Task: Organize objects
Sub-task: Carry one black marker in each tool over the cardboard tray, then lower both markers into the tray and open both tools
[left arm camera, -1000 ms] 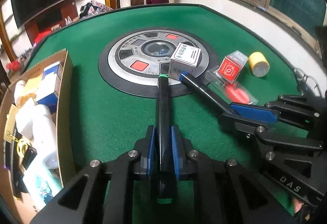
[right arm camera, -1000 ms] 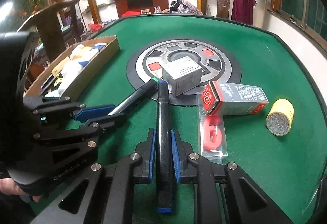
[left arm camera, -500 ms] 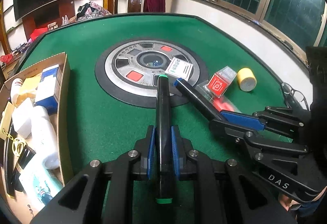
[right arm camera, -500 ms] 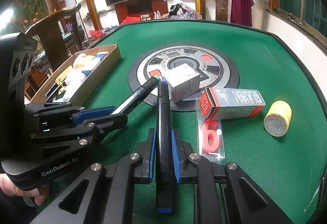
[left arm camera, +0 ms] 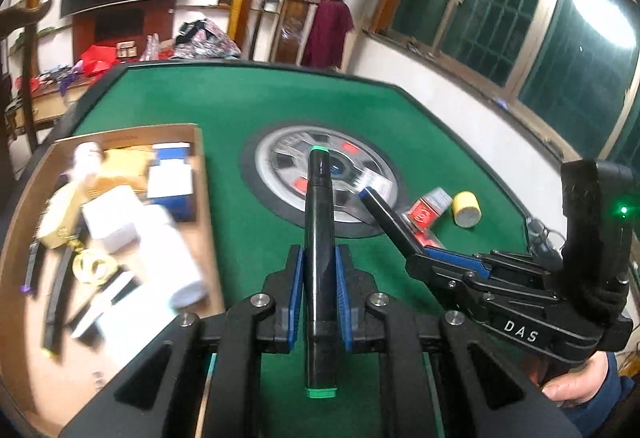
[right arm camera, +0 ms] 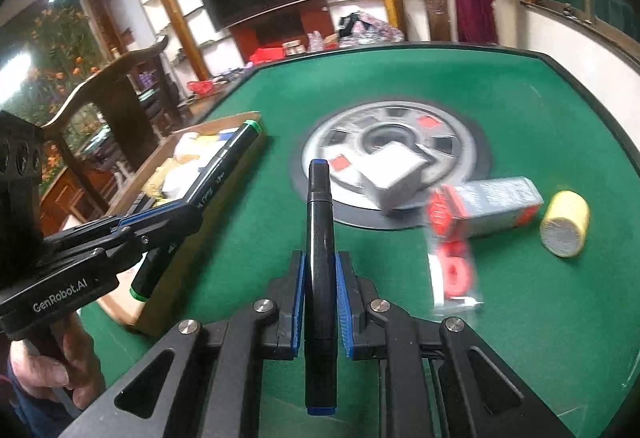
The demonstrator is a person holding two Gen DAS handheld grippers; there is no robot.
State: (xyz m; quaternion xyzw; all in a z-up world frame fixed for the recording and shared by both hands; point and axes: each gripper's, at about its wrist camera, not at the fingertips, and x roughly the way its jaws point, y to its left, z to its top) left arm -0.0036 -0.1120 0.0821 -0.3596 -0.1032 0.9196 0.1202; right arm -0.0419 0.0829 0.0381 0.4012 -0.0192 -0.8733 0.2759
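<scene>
Table (left arm camera: 248, 106): green felt, unchanged. Cardboard box (left arm camera: 202, 174) now fills left of left wrist view; half second ago it sat at edge, so we have swung left gripper (left arm camera: 319, 274) toward it. Left gripper clenched on green-capped marker (left arm camera: 318, 222), lifted, nearing box. Right gripper (right arm camera: 319, 278) clenched on blue-capped marker (right arm camera: 319, 230), raised over felt, trailing. We judge drop into box next. Grey carton (right arm camera: 394, 178), red-ended carton (right arm camera: 492, 206), yellow roll (right arm camera: 565, 224) left on felt.

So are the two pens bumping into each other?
Apart. The right wrist view shows the green pen off over the box, with green table between it and the blue pen.
</scene>
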